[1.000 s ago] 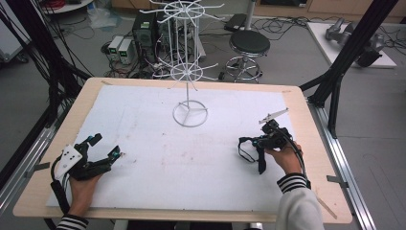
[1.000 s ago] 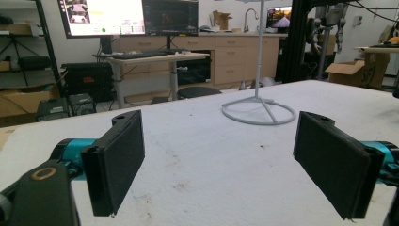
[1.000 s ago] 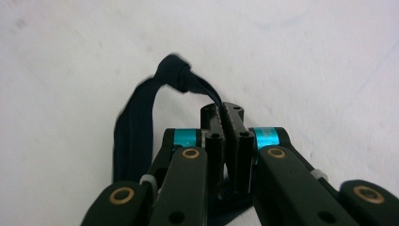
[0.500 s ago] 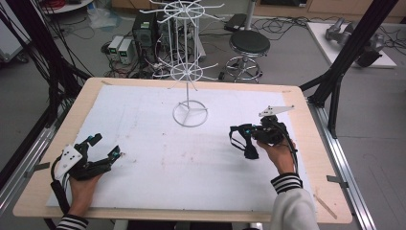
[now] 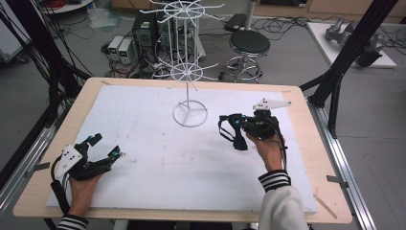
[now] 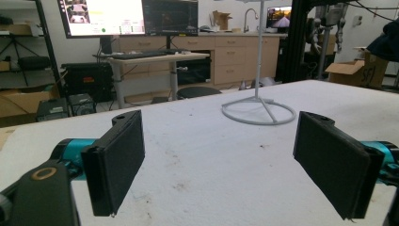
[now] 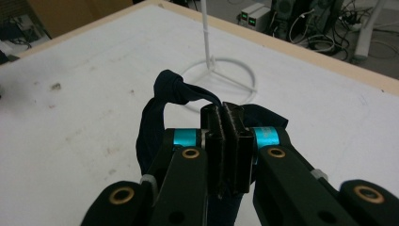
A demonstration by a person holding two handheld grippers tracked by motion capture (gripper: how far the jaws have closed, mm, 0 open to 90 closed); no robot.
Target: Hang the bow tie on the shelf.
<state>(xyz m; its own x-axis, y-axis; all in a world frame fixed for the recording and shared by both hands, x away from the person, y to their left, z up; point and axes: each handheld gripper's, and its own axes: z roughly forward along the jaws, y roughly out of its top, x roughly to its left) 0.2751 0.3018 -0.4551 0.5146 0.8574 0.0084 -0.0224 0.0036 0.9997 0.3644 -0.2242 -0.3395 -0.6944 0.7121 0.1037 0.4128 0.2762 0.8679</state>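
- Our right gripper (image 5: 238,130) is clamped tight on a dark band (image 7: 162,110), a knotted loop of navy cloth that hangs off the jaws and droops toward the table (image 5: 143,191); in the right gripper view the two pads meet with the cloth pinched between them.
- The band sits above the white mat, right of centre, clear of the surface.
- The white wire rack (image 5: 190,114) stands just ahead and to the left of our right gripper; its ring base and thin upright post lie straight beyond the jaws in the right gripper view, near but apart from the band.
- The rack's hooked arms spread well above the base, so we judge the band must go up and leftward to reach a hook.
- Our left gripper (image 5: 106,147) rests on the table at the near left corner, jaws wide and empty, well apart from the rack.
- The right hand is plainly the nearer one.
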